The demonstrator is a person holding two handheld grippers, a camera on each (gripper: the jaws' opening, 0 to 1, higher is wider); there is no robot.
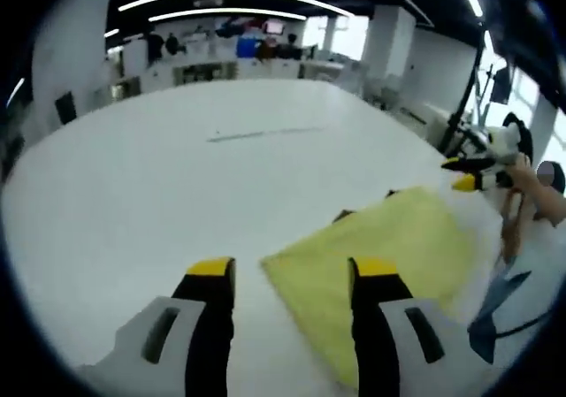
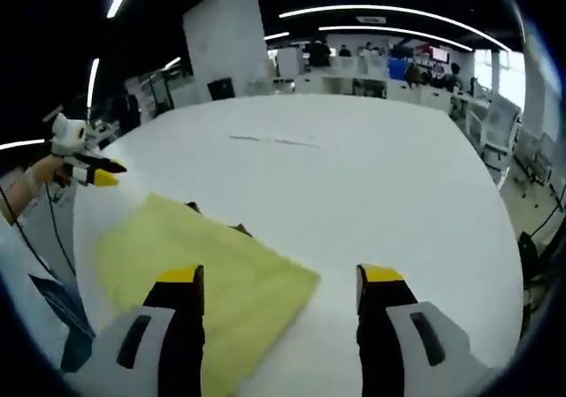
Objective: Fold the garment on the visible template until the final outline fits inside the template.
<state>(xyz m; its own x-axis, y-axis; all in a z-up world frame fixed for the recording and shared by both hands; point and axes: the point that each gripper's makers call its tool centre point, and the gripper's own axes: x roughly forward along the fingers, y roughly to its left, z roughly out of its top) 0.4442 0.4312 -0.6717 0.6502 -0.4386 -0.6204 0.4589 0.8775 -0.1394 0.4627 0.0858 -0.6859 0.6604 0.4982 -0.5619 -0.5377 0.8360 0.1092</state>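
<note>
White table (image 1: 221,176), yellow garment (image 1: 380,255) folded, long axis running lower-left to upper-right; our left gripper (image 1: 287,278) and right gripper (image 2: 281,286) gape empty.

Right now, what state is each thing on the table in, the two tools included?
Yellow garment: folded flat on the white table, held by neither tool.
Left tool: open, empty, over the garment's corner.
Right tool: open, empty, over the garment's corner.
</note>
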